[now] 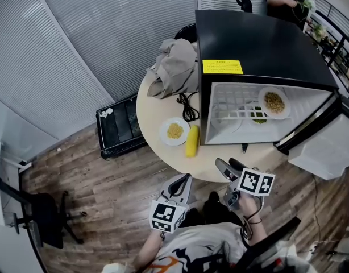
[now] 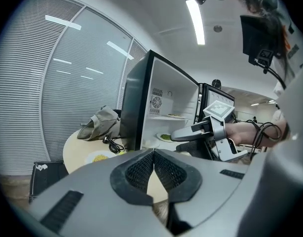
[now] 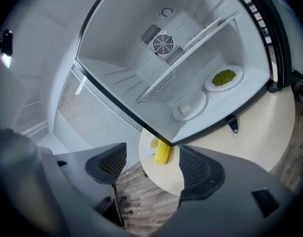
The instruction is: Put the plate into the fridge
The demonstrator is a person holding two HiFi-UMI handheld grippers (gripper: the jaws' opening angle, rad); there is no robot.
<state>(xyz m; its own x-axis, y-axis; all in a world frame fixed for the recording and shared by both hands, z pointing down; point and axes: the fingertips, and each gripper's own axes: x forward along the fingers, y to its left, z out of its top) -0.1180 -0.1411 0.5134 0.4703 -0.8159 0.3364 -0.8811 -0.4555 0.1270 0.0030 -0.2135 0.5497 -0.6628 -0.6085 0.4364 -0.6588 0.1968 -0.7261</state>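
A room with blind-covered walls and a wood floor holds a round table point(image 1: 157, 104), and on it stands a black fridge point(image 1: 260, 44) with its door point(image 1: 328, 144) swung open to the right. Inside sit three plates: one with yellow food on the wire shelf point(image 1: 274, 102), one with green food below it point(image 1: 258, 116), and a pale one to its left point(image 1: 228, 121).

The plate point(image 1: 174, 131) that the task seems to mean, also with yellow food, lies on the table outside the fridge, left of its open front, with a corn cob point(image 1: 192, 140) just beside it. A cloth point(image 1: 174, 67) and a cable point(image 1: 188, 108) lie further back.

The left gripper point(image 2: 154, 157) hangs at the table's near edge, jaws pressed together on nothing. The right gripper point(image 3: 152, 165) is held near the fridge opening, jaws wide apart and empty. Neither touches the plate.

By my reading, the fridge is ready, but this plate is not yet grasped: reaching, lifting and placing it inside all remain.
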